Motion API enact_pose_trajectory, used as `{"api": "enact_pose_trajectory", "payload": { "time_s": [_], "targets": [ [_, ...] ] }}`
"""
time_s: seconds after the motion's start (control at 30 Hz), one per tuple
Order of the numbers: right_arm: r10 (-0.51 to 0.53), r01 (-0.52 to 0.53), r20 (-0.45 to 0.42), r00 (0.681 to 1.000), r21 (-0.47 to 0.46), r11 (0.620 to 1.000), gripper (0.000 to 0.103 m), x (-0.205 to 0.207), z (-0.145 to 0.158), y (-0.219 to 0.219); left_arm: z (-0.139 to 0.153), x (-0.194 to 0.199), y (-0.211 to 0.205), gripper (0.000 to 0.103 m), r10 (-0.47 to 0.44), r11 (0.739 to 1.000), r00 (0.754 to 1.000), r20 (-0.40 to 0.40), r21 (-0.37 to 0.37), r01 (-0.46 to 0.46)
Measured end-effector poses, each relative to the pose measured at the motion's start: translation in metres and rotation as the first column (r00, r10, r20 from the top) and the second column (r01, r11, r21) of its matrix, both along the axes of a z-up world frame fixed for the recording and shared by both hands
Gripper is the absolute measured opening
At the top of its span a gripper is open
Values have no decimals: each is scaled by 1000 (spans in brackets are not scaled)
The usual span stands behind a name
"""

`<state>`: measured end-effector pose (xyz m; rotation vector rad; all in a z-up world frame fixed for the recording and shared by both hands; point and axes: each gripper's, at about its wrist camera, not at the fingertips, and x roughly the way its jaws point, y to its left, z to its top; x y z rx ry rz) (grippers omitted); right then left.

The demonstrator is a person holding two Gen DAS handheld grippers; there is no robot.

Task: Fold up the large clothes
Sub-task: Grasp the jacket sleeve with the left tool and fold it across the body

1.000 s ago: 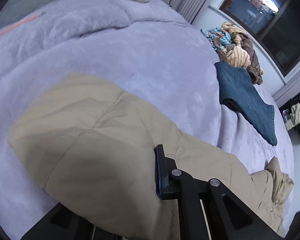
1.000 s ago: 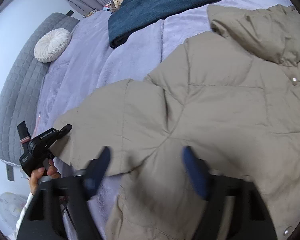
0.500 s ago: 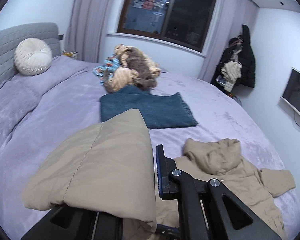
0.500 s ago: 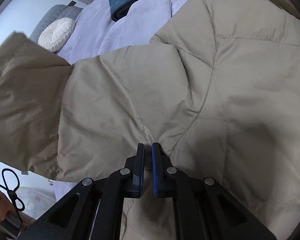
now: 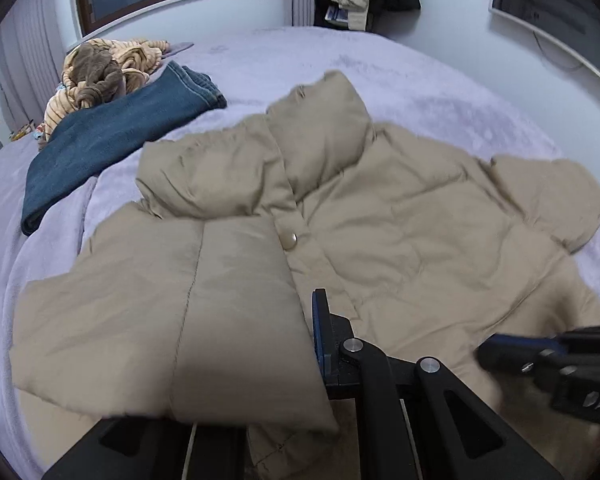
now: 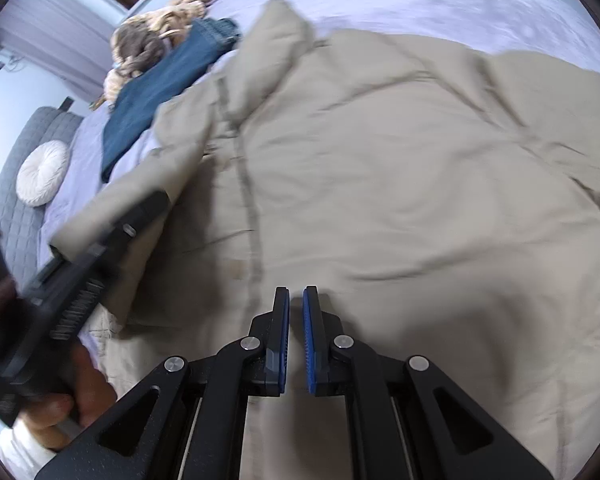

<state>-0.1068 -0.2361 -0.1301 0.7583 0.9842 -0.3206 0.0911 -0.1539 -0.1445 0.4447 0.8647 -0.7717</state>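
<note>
Padded jacket (image 5: 400,220): spread front up, snapped shut, on the near part of the bed cover (image 5: 440,80), collar (image 5: 324,128) towards the far side.

Left gripper (image 6: 152,204): clamped tight on the left sleeve (image 5: 180,320), held above the chest with the cuff reaching the placket. Likely purpose: laying the sleeve inward to narrow the body before folding.

Right gripper (image 6: 296,300): jaws lately closing, now down to a narrow slit. No cloth seen between the pads. Poised over the lower front, near the placket.

Right sleeve (image 5: 552,192): spread outward, not yet folded.

Far left: folded jeans (image 5: 112,132) just beside the jacket shoulder, a clothes pile (image 5: 104,68) behind, a round cushion (image 6: 42,172) well apart. No obstruction on the jacket itself.
</note>
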Motion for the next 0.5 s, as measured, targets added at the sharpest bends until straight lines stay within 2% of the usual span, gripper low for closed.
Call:
{"api": "enact_pose_trajectory", "payload": {
  "time_s": [0.03, 0.07, 0.13, 0.17, 0.2, 0.27, 0.33, 0.43, 0.47, 0.5],
  "targets": [
    [-4, 4, 2, 1000, 8, 1000, 8, -5, -3, -4, -8, -6, -4, 12, -4, 999, 1000, 10, 37, 4],
    [-7, 7, 6, 1000, 17, 1000, 8, -9, -7, -9, -15, -8, -4, 17, -8, 998, 1000, 18, 56, 7],
    [-11, 11, 13, 1000, 24, 1000, 8, -12, -8, -10, -18, -16, -1, 44, -29, 998, 999, 26, 53, 27],
    [-9, 9, 15, 1000, 25, 1000, 8, -11, -9, -12, -14, -21, 2, 76, -41, 999, 999, 22, 33, 40],
    [-8, 8, 14, 1000, 26, 1000, 8, -8, -9, -13, -9, -26, 6, 96, -40, 999, 998, 40, 9, 40],
    [1, -1, 20, 1000, 30, 1000, 8, -5, -8, -23, -2, -28, 11, 97, -30, 999, 994, 101, -21, 32],
    [21, -22, 22, 1000, 20, 1000, 8, 0, -3, -28, 9, -26, 22, 97, -35, 999, 995, 97, -17, 37],
    [71, -71, 25, 997, -22, 997, 10, 1, 7, -27, 30, -20, 62, 97, 22, 998, 995, 100, -55, -16],
    [93, -92, 27, 995, -47, 995, 14, 8, 13, -22, 38, -19, 84, 97, 68, 996, 992, 110, -67, -61],
    [120, -117, 30, 992, -79, 990, 32, 14, 20, -14, 41, -11, 102, 97, 113, 992, 987, 118, -67, -105]
  ]
}}
